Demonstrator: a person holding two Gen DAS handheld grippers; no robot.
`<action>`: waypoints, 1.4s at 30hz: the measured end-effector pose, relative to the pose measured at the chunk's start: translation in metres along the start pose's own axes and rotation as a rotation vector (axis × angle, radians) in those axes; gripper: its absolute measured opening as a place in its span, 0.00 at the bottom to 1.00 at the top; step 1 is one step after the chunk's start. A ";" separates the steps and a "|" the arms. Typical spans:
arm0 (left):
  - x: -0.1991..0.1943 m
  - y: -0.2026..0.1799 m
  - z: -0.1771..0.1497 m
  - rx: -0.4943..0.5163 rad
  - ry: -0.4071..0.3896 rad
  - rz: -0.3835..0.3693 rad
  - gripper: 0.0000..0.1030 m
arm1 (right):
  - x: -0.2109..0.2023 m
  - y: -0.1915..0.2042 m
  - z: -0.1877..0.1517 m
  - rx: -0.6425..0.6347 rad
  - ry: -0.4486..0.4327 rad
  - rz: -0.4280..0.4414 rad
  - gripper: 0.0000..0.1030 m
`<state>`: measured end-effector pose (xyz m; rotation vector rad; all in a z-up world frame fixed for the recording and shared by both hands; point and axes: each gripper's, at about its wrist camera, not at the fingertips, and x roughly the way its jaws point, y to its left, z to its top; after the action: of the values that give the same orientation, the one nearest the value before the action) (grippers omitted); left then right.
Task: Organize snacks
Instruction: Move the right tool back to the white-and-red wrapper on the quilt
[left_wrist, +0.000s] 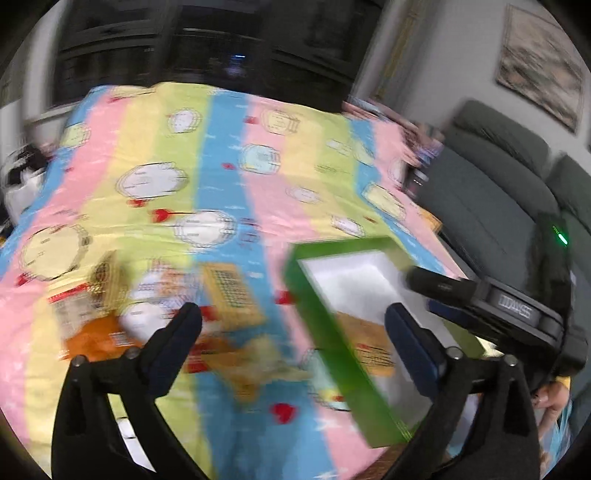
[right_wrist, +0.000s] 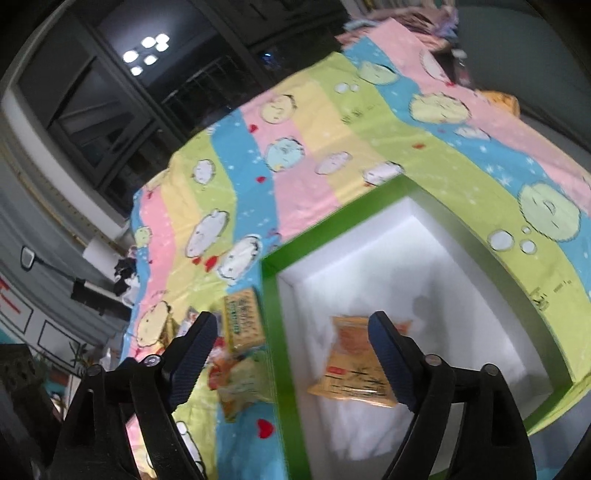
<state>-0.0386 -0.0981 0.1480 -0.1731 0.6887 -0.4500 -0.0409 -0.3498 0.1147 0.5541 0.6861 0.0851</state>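
Note:
A green box (left_wrist: 325, 325) with a white inside lies on the striped cartoon cloth; it also shows in the right wrist view (right_wrist: 275, 332). One orange snack packet (right_wrist: 351, 369) lies flat inside it, also seen blurred in the left wrist view (left_wrist: 369, 347). Several snack packets lie left of the box: a yellow one (left_wrist: 232, 295) (right_wrist: 243, 321), an orange one (left_wrist: 96, 339) and others, blurred. My left gripper (left_wrist: 293, 325) is open and empty above the packets and the box's left wall. My right gripper (right_wrist: 291, 332) is open and empty over the box; it shows in the left wrist view (left_wrist: 480, 295).
The striped cloth (left_wrist: 221, 166) covers the whole table. A grey sofa (left_wrist: 498, 184) stands to the right. Dark windows (right_wrist: 110, 92) are behind the table. A pile of things (right_wrist: 436, 22) sits at the table's far corner.

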 end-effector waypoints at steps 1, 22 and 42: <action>-0.004 0.018 0.002 -0.040 -0.004 0.038 0.99 | 0.001 0.006 -0.001 -0.010 -0.007 0.010 0.83; 0.003 0.242 -0.017 -0.527 0.080 0.238 0.97 | 0.147 0.190 -0.030 -0.240 0.386 0.244 0.83; 0.044 0.254 -0.025 -0.522 0.251 0.275 0.54 | 0.276 0.262 -0.095 -0.408 0.753 0.106 0.64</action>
<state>0.0620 0.1081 0.0280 -0.5122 1.0536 -0.0181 0.1419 -0.0138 0.0287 0.1463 1.3314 0.5405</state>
